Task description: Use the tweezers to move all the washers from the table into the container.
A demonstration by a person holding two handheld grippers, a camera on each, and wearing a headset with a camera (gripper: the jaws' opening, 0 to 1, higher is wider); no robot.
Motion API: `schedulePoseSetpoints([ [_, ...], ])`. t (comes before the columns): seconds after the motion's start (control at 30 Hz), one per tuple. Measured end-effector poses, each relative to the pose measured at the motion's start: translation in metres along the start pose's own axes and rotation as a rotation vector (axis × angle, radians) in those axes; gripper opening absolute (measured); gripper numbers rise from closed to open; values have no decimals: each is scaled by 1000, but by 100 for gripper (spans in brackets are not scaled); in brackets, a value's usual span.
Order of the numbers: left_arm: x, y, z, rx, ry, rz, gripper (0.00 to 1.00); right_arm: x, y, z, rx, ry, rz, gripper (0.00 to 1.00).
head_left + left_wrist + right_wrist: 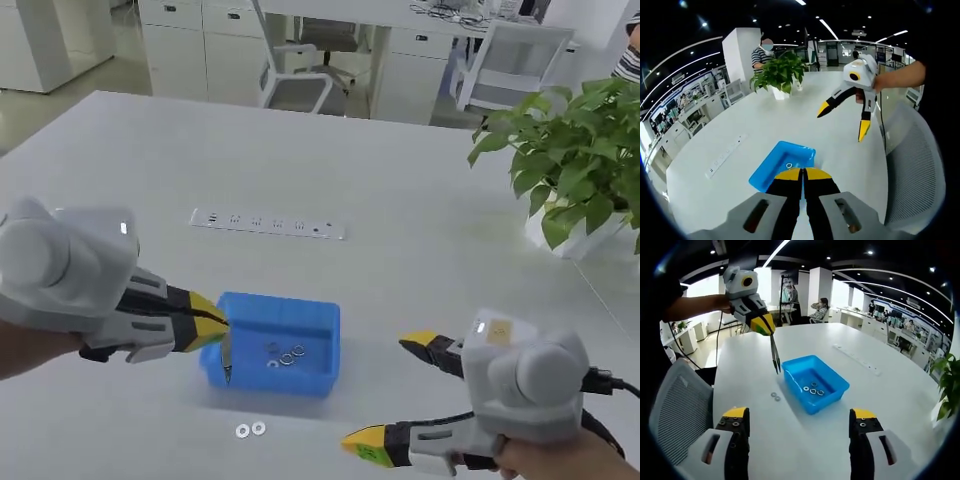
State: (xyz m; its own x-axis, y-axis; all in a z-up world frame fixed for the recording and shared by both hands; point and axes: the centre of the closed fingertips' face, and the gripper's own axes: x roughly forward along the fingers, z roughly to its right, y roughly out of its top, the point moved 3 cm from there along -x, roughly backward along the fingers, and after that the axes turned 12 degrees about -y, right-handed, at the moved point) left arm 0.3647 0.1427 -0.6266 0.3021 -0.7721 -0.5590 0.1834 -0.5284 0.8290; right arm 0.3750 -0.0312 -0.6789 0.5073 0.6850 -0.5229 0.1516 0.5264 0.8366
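Two small silver metal washers (251,430) lie side by side on the pale grey table (420,250), just in front of the shallow blue plastic container (280,303), which holds a few more. They look light, thin and slick, and they lie flat against the surface. I judge you'll want to pinch one gently across its rim or through the hole, or it may skid or flip away. Your left tongs (208,322) are clamped on the slim metal tweezers (227,362), whose tips point down by the container's left wall, short of the two washers. Your right tongs (378,390) hang spread wide and empty, to the right of the container. A white power strip (268,223) and a leafy green potted plant (575,150) sit well behind, and nothing seems to block the short path.
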Motion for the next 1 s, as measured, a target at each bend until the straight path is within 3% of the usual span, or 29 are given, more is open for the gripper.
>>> schedulePoseSetpoints([
  [0.53, 15, -10, 12, -19, -28, 10, 4, 0, -8, -9, 10, 13, 2, 92],
  [1.0, 31, -19, 20, -32, -56, 2, 4, 1, -19, -17, 7, 33, -27, 92],
])
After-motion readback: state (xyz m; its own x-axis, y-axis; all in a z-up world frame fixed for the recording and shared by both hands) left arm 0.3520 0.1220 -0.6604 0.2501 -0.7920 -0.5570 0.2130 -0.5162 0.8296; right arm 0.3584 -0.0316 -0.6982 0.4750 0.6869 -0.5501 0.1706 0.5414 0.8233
